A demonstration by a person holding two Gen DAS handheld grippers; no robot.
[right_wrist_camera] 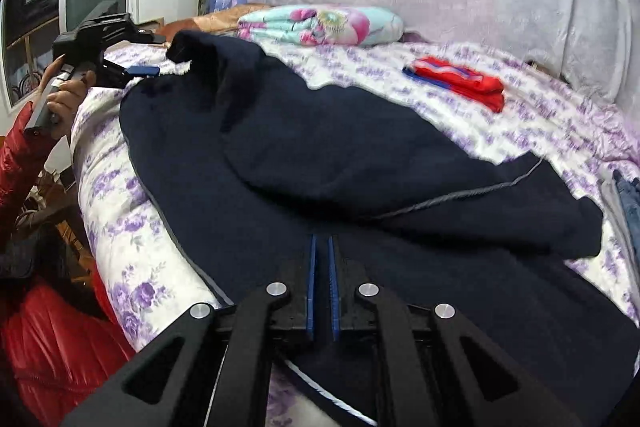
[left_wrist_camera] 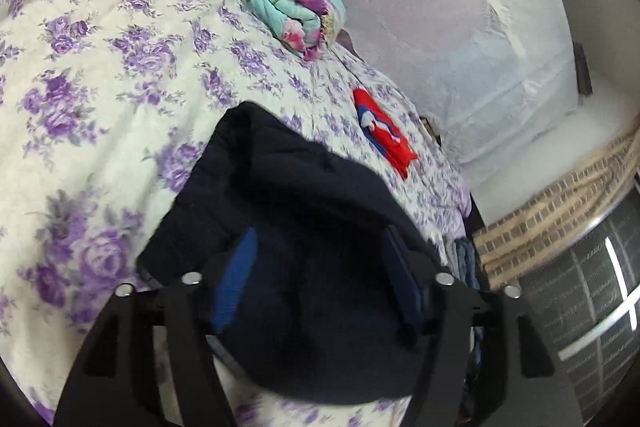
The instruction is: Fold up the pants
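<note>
My right tool has its blue pads pressed together, and navy cloth lies right up against them; I judge a thin edge of the pants is pinched there, though the dark fabric hides the nip itself. My left tool stands with its pads spread, the pants' cloth bunched between them but not squeezed, so I read that side as let go. In the right wrist view the left tool sits off to the far left of my right tool, just beside a raised lump of the same cloth.

Out ahead of my right tool the pants lie on the bed, with one layer laid back over another: a rounded fold runs across the middle and a grey seam shows on the lower layer to the right. So I judge one fold is roughly in place but loose and lumpy. Left to do, by my reckoning: flatten it, square the edges, and fold once more.

Beyond the pants lie a red garment, folded small, and farther still a folded floral quilt.
</note>
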